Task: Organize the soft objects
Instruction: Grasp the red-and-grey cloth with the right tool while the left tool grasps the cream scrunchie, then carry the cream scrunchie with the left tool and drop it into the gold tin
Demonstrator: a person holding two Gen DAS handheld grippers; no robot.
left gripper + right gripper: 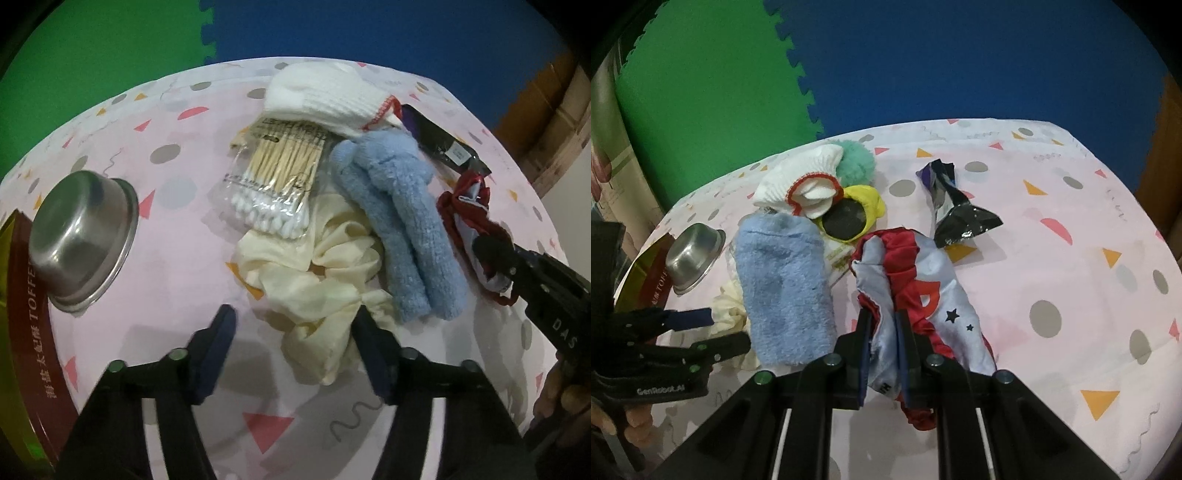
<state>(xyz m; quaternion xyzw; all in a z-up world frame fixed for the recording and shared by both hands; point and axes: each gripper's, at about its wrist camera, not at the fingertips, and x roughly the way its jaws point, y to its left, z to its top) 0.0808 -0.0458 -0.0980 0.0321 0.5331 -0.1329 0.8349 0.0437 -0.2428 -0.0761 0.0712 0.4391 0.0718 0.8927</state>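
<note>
- We hold the right gripper (882,332) nearest of all, its jaws closed tight on a fold of the red-and-silver cloth (923,291), which lies just right of the blue sock (783,284).
- We hold the left gripper (295,332) part open over the cream cloth (314,266). Its right finger touches the crumpled near end; whether the left finger touches we cannot tell. No earlier picture lets us judge more, and we read it as not yet gripping.
- The cream cloth lies just left of the blue sock, partly tucked under its edge, and runs away from the left gripper toward the cotton swab pack (277,173).
- The coming move, as we judge it, turns on this: the cream cloth sits straight ahead of the left fingers, so the left hand is nearer, and closing there should catch the bunched end.
- The blue sock's long axis runs near to far, between the two grippers.
- Left of the sock, well apart, a steel bowl (85,236) stands upside down beside a toffee box (33,332).
- Beyond the sock lie a white glove (325,96), a yellow item (857,210), a green pompom (855,166) and, to the right, a dark foil wrapper (956,206).
</note>
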